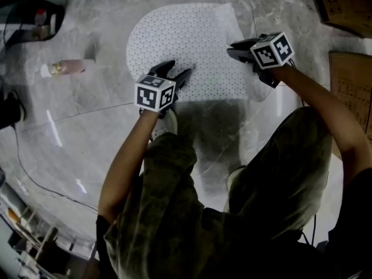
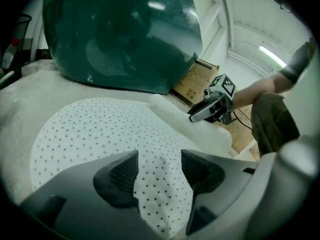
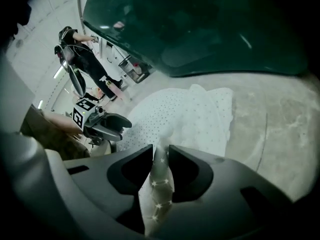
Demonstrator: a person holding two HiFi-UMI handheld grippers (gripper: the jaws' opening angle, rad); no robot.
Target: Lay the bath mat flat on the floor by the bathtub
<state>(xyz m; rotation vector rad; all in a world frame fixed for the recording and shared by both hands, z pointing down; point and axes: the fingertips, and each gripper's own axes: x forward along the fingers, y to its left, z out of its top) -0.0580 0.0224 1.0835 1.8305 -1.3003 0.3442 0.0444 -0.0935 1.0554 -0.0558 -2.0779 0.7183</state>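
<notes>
I note three containers. The dark green bathtub (image 2: 120,34) stands at the far side of the floor (image 1: 87,127), and I cannot see into it. A bottle (image 1: 71,67) lies on its side on the tiles, well to the left of the mat, contents not readable. Cardboard boxes (image 1: 343,4) sit along the right edge, closed to my view. The bath mat (image 1: 186,45), white with small dark dots, lies on the floor just in front of the tub with its rounded edge toward it. Most of it is flat, but its near edge is raised at both grippers. The left gripper (image 1: 177,74) has its jaws spread wide, with a humped fold of the near-left edge standing between them and no firm clamp visible. The right gripper (image 1: 235,50) has its jaws almost together, pinching a thin fold of the near-right edge. A cable (image 1: 29,167) trails across the tiles at left, clear of the mat. My operator's trouser legs (image 1: 174,214) stand just short of the near edge.
</notes>
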